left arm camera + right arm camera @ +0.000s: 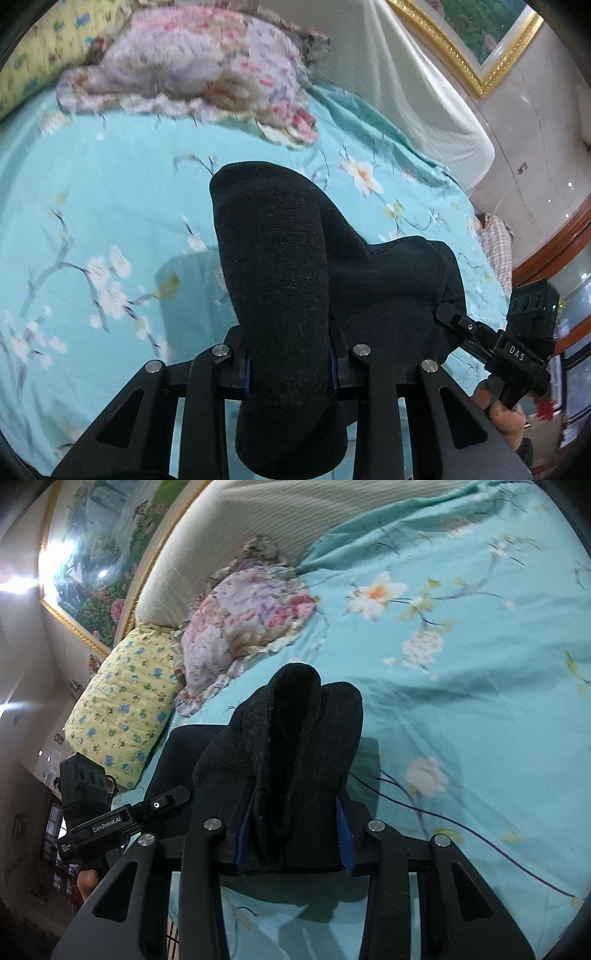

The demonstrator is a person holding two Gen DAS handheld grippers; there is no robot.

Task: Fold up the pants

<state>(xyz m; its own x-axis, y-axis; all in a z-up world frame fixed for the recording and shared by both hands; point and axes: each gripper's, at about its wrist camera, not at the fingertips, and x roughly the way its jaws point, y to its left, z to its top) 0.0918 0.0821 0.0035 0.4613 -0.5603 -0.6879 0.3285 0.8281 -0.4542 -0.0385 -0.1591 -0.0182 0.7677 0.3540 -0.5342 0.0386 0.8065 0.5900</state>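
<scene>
The pants are black knit fabric, held up above a turquoise flowered bed sheet. My left gripper is shut on a bunched fold of them that fills the space between its fingers. My right gripper is shut on another bunch of the same pants. In the left wrist view the right gripper grips the cloth at the right. In the right wrist view the left gripper grips it at the left. The fingertips are hidden by cloth.
A flowered pink blanket and a yellow patterned pillow lie at the head of the bed. A cream headboard and a gold-framed painting stand behind. A plaid cloth lies at the bed's right edge.
</scene>
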